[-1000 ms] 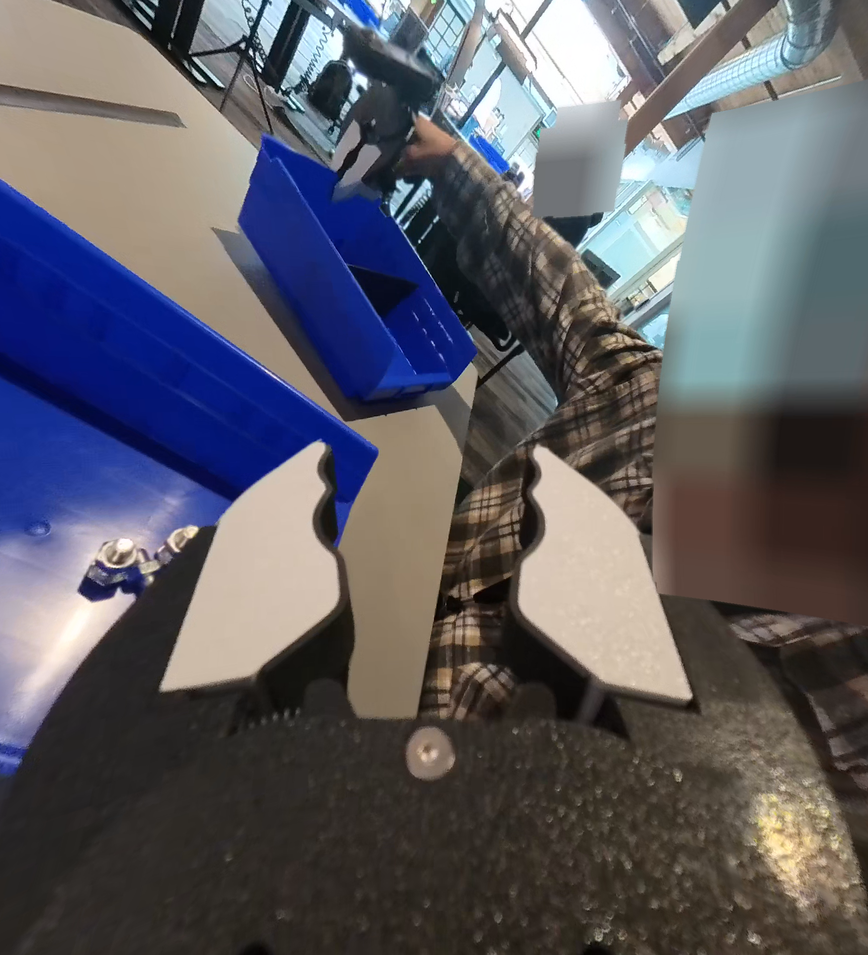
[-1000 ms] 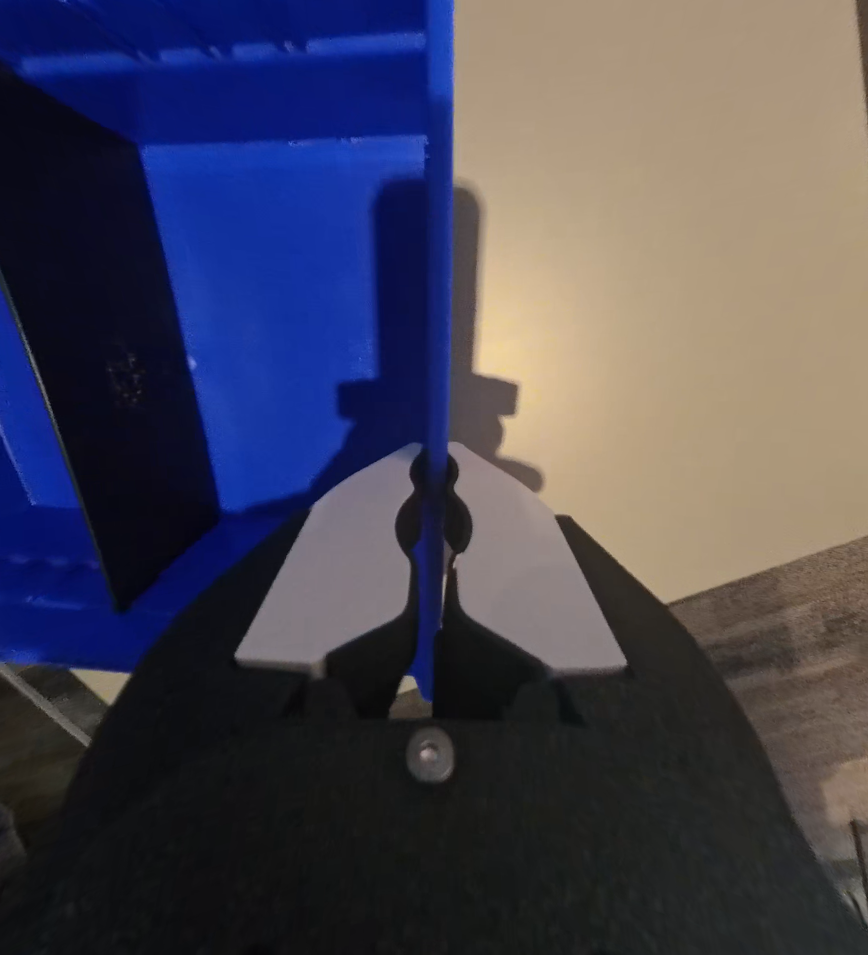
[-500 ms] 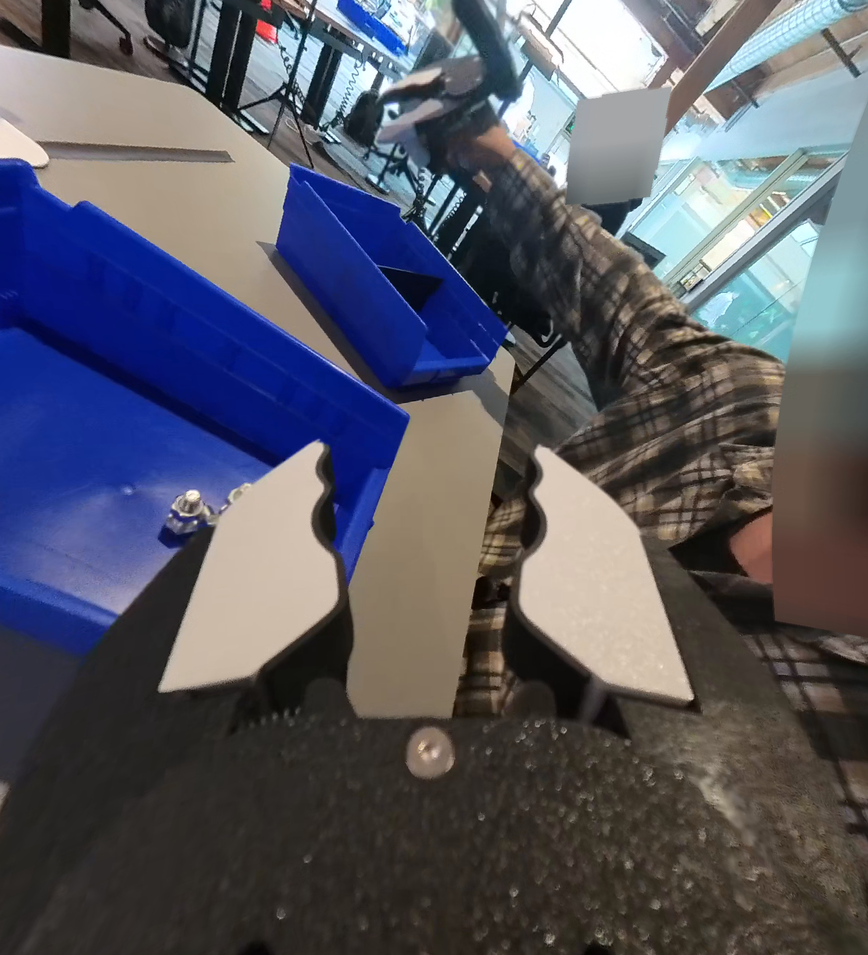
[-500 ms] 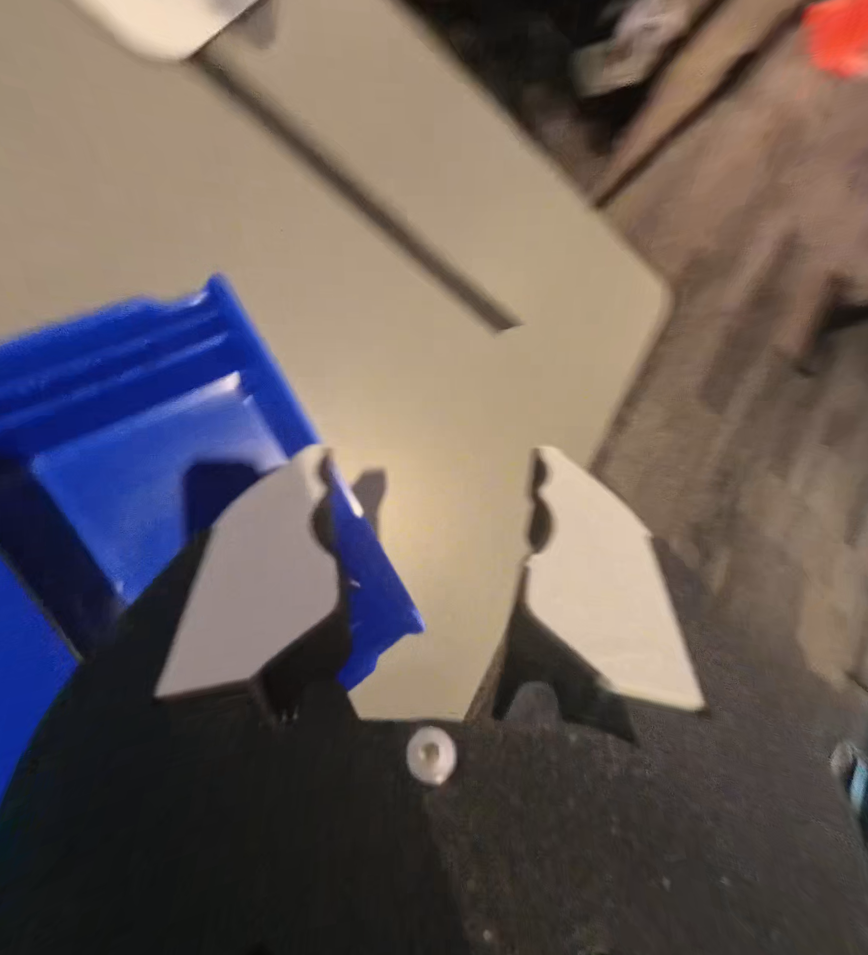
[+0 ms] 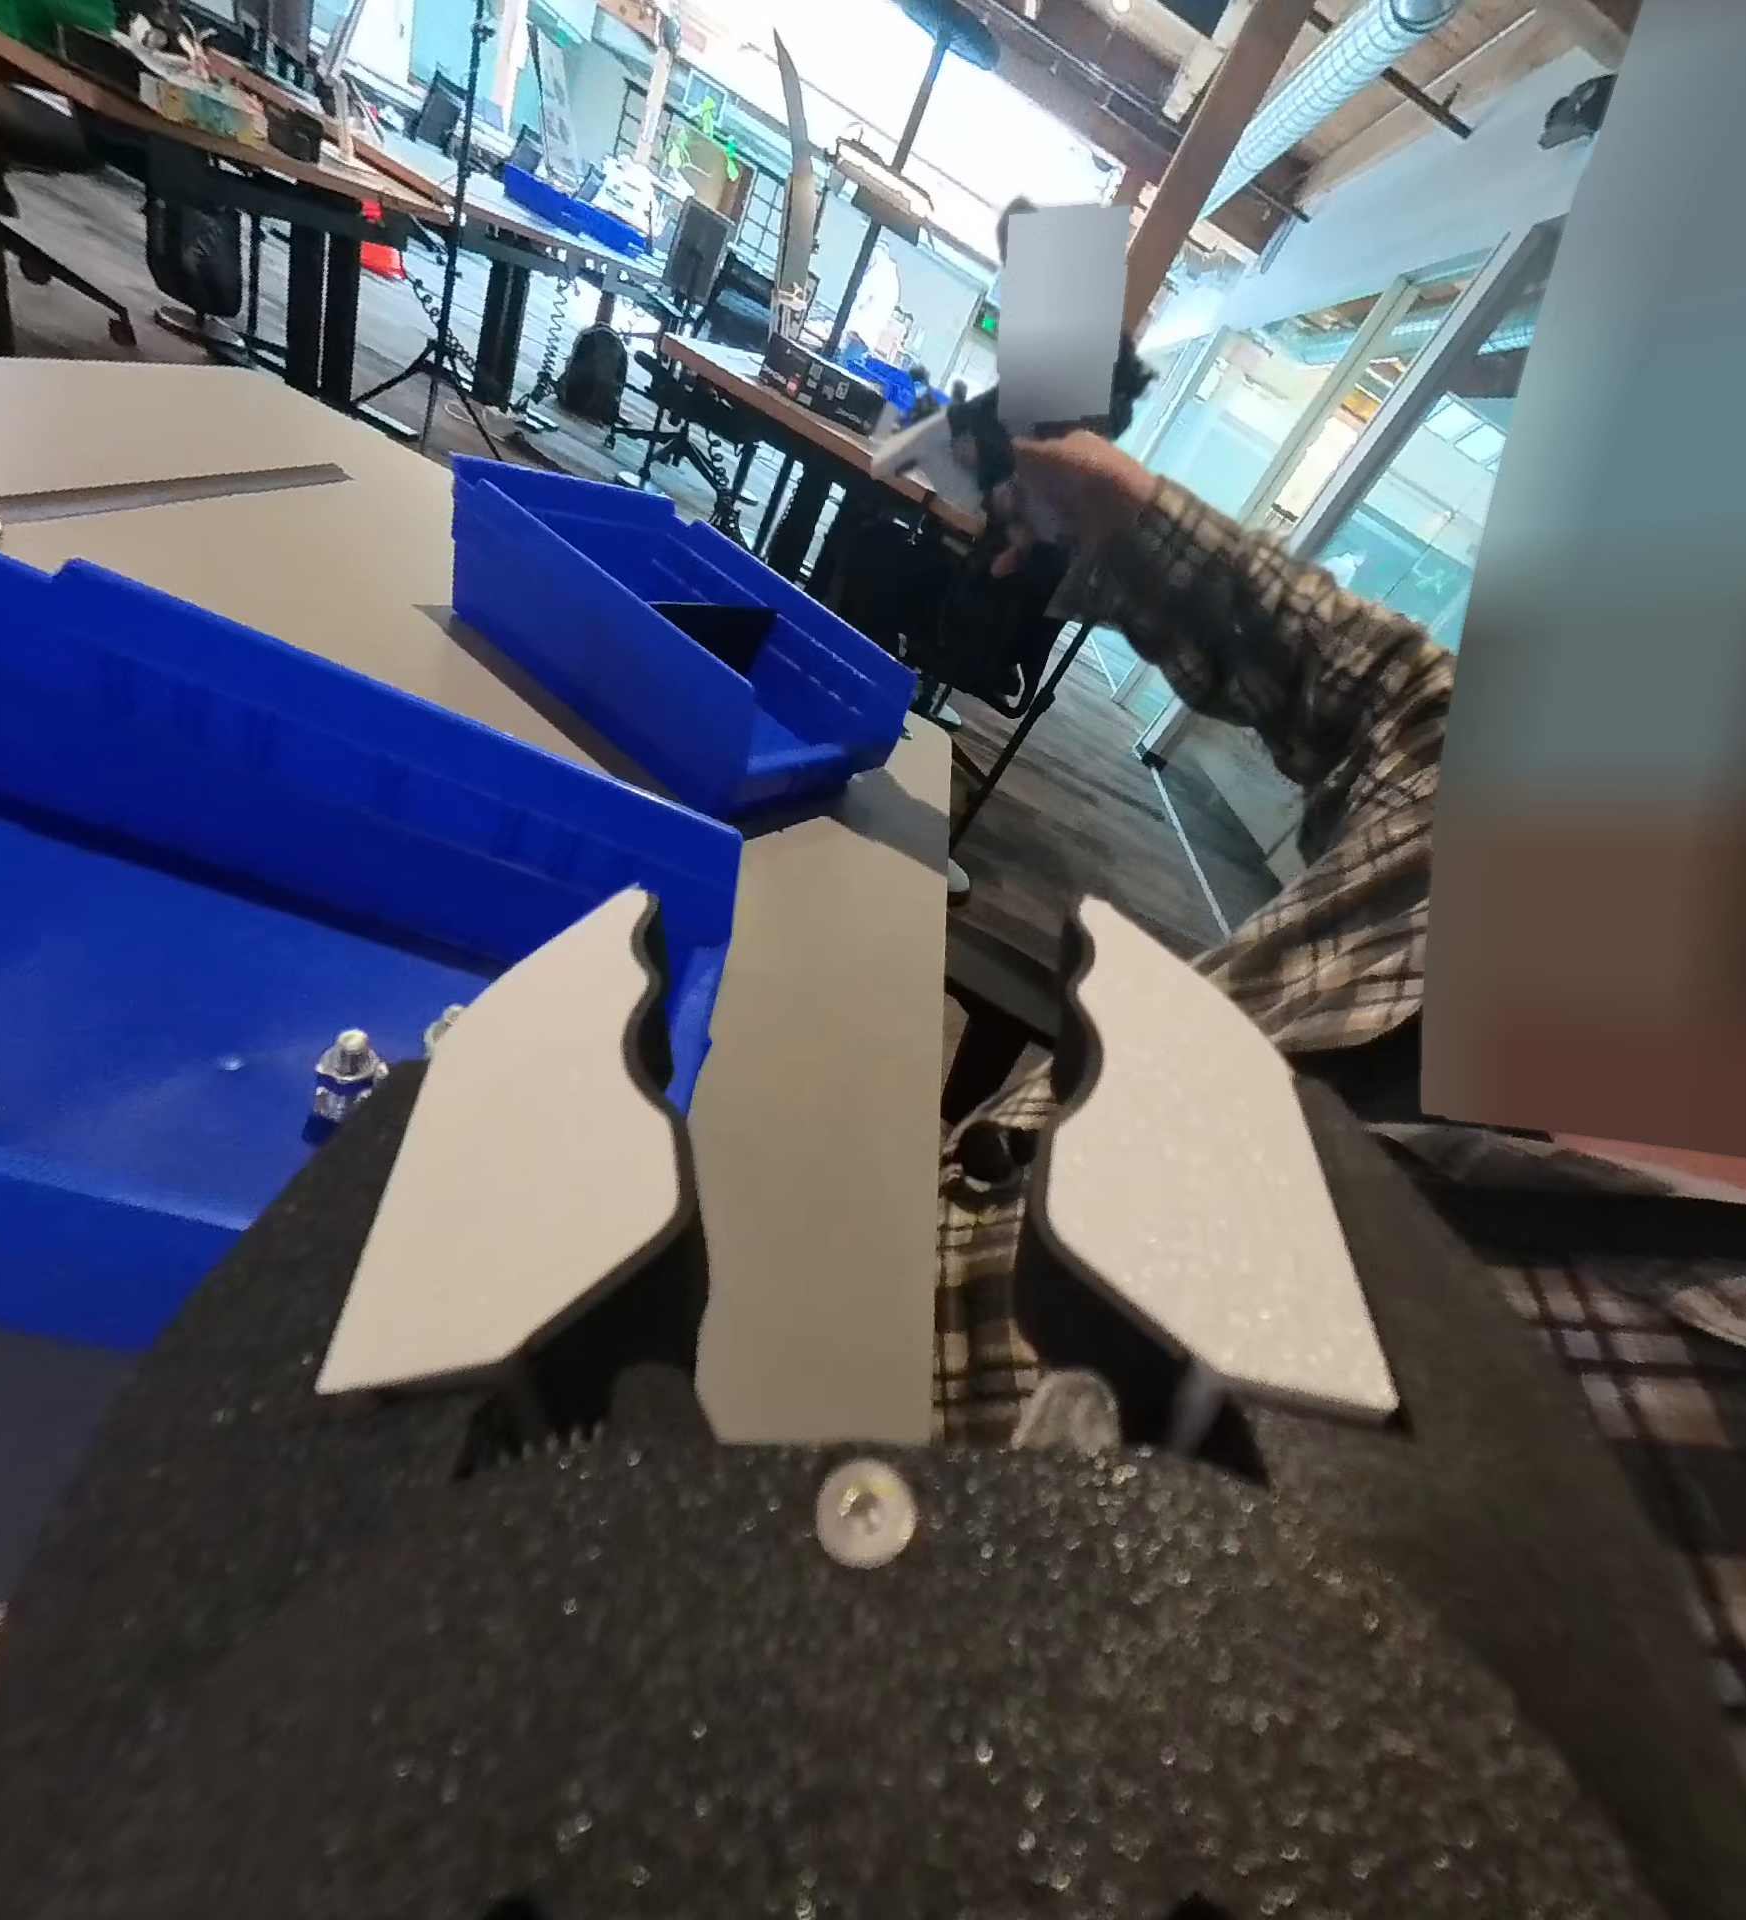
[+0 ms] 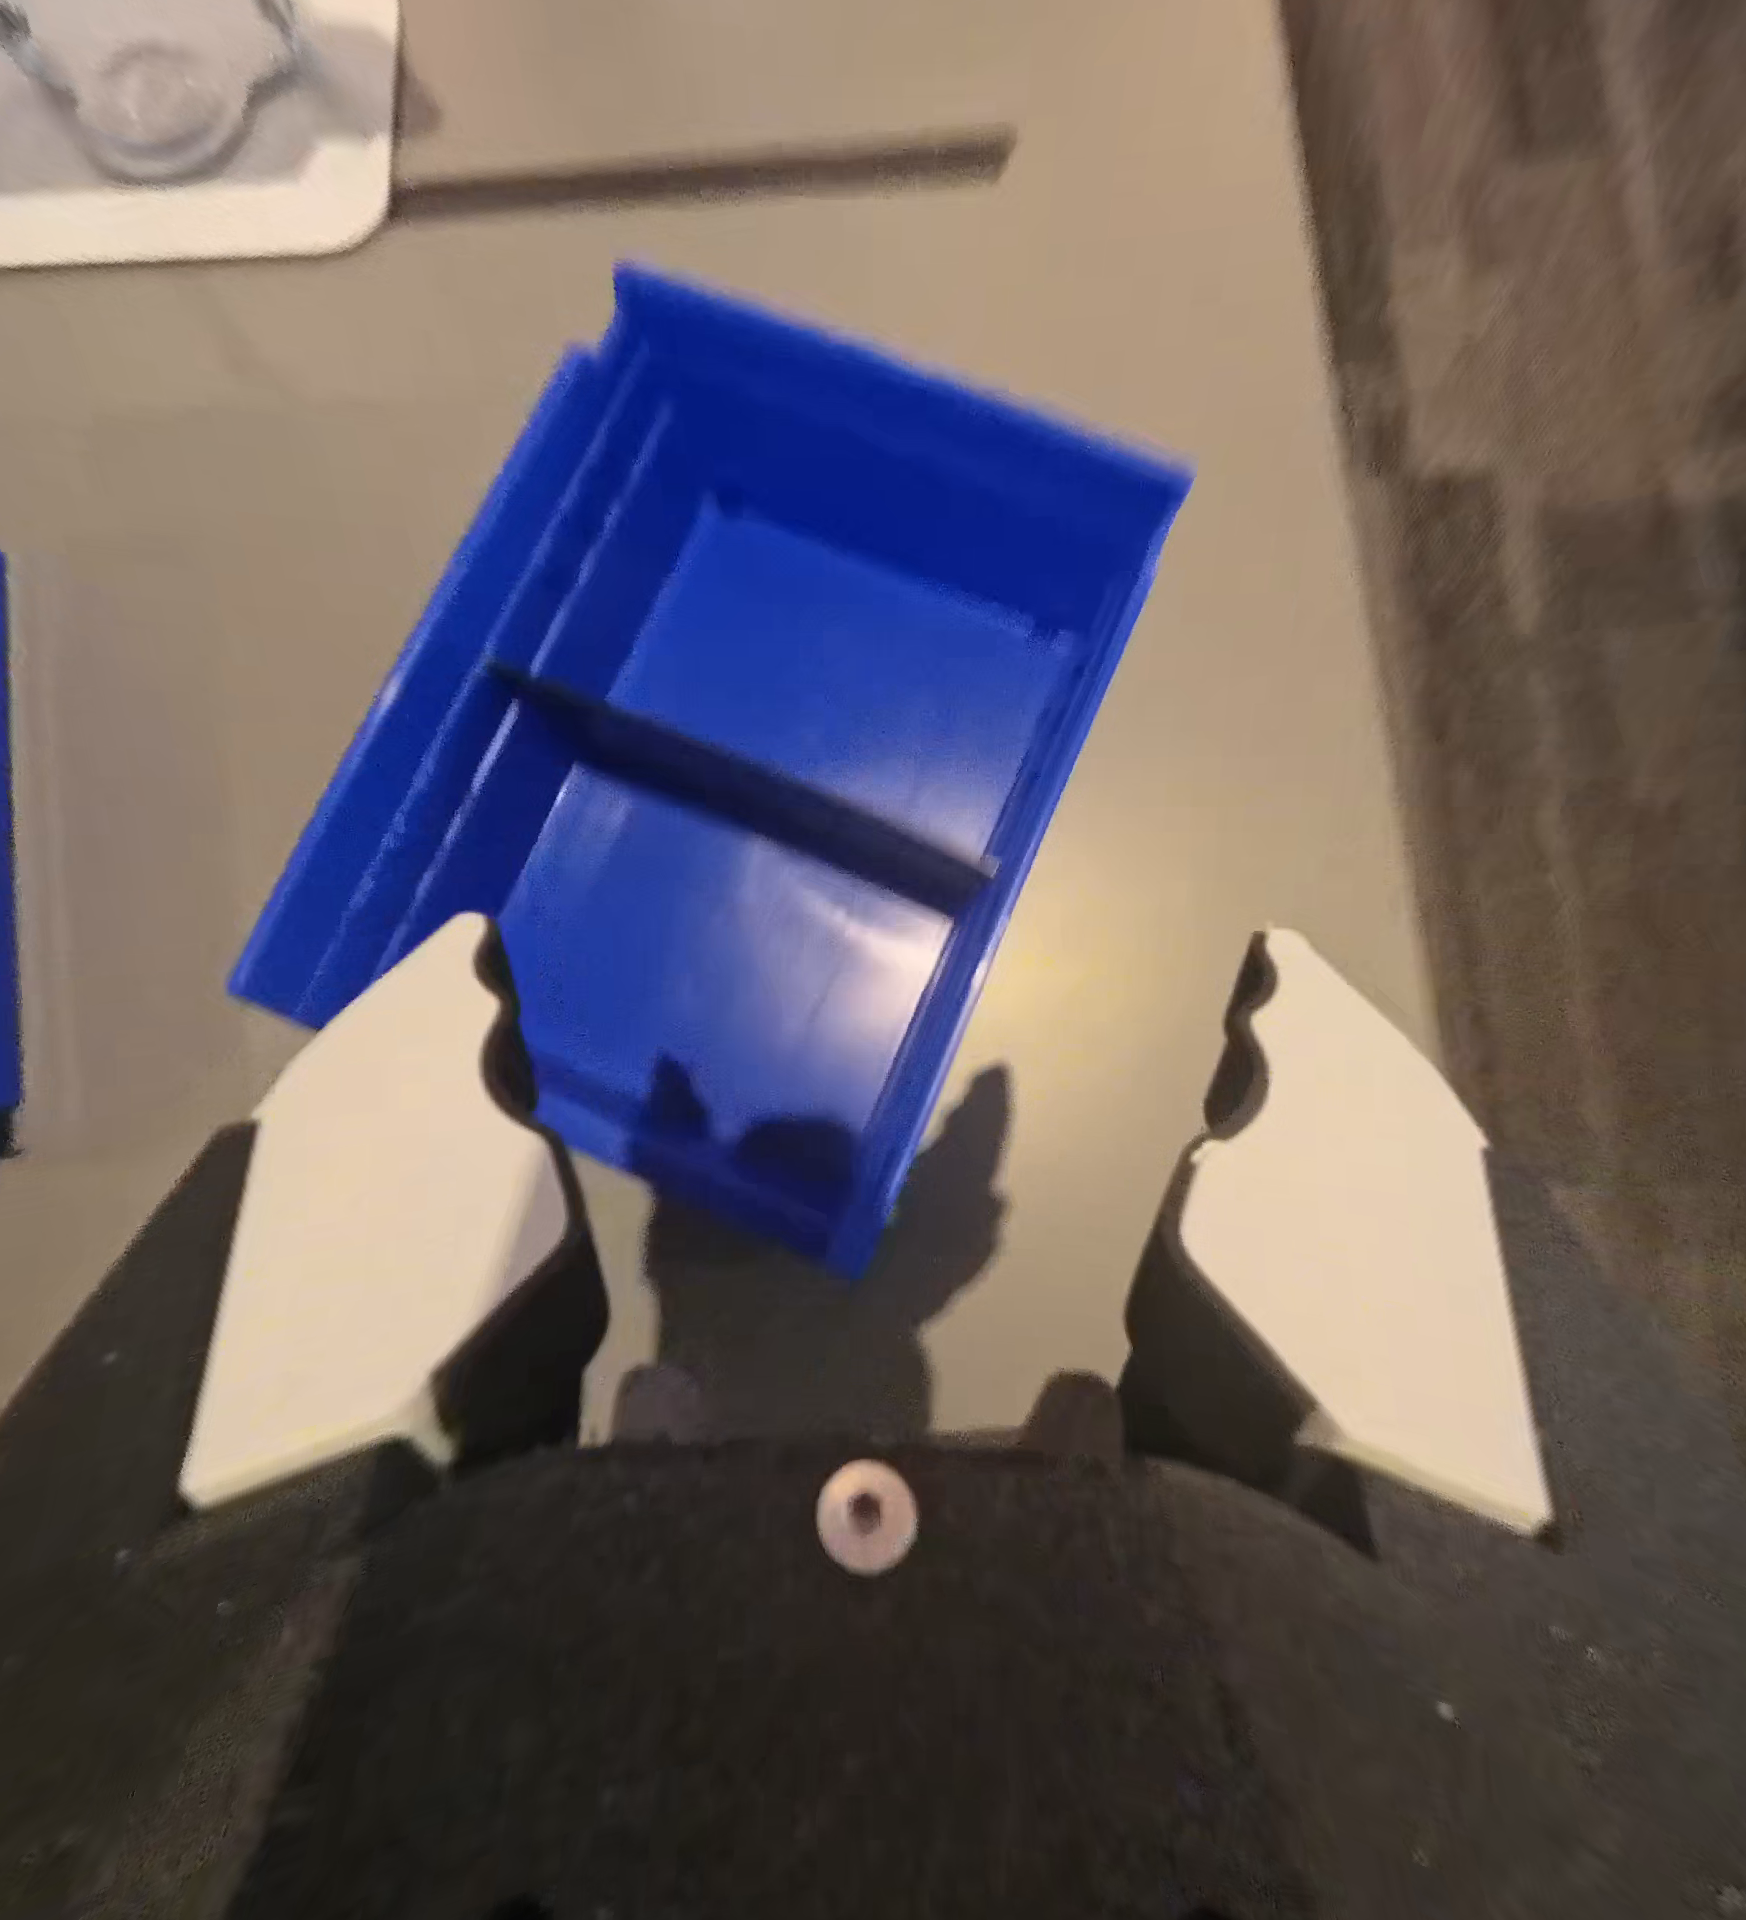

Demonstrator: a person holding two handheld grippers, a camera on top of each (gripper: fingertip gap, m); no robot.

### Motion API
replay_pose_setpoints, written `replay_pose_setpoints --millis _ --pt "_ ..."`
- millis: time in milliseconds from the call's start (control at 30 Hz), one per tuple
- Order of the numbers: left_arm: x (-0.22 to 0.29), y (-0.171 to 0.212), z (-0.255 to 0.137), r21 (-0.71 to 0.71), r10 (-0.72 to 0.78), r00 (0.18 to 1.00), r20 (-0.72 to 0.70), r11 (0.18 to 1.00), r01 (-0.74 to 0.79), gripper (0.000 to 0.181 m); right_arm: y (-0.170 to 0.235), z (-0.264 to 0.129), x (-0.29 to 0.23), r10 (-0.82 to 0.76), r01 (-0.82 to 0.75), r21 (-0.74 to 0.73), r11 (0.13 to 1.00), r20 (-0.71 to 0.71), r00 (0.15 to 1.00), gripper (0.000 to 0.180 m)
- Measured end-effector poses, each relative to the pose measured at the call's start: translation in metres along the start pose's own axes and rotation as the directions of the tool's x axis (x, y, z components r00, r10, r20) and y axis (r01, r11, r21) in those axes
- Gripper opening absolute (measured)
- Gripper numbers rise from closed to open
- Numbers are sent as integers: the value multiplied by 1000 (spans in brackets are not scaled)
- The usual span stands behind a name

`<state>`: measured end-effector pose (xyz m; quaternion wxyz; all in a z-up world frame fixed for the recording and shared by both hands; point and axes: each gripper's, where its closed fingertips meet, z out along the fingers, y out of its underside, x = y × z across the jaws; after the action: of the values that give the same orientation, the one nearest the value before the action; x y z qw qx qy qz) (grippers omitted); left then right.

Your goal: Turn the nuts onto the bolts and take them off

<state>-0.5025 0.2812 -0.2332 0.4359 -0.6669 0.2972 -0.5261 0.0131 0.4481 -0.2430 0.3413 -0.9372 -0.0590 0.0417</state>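
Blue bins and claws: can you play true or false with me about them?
1. The left claw is open and holds nothing. True.
2. The right claw is pinching the small bin's wall. False: it is open, above the small bin, touching nothing.
3. The small bin has a black divider across it. True.
4. The small bin is full of bolts. False: both its compartments look empty.
5. Small metal parts lie in the big bin. True.
6. The two bins touch each other. False: bare table shows between them.
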Motion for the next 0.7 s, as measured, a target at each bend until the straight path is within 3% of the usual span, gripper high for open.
replay_pose_setpoints --millis 167,467,500,600,700 --pt "3 9 -1 -29 31 999 -12 999 -31 72 64 28 1 47 -53 -158 986 -39 998 120" --pt "8 10 -14 -20 68 997 22 998 -67 72 96 76 24 56 -101 -381 919 -127 990 111" --pt "8 10 -16 -15 68 997 29 998 -67 72 98 80 26 55 -101 -401 911 -125 991 103" --pt "5 10 -21 -10 60 997 44 998 -60 72 101 89 20 57 -63 -440 896 -28 998 9" --pt "0 13 -22 -19 43 998 54 999 -42 72 98 92 24 92 -73 -482 873 15 996 6"
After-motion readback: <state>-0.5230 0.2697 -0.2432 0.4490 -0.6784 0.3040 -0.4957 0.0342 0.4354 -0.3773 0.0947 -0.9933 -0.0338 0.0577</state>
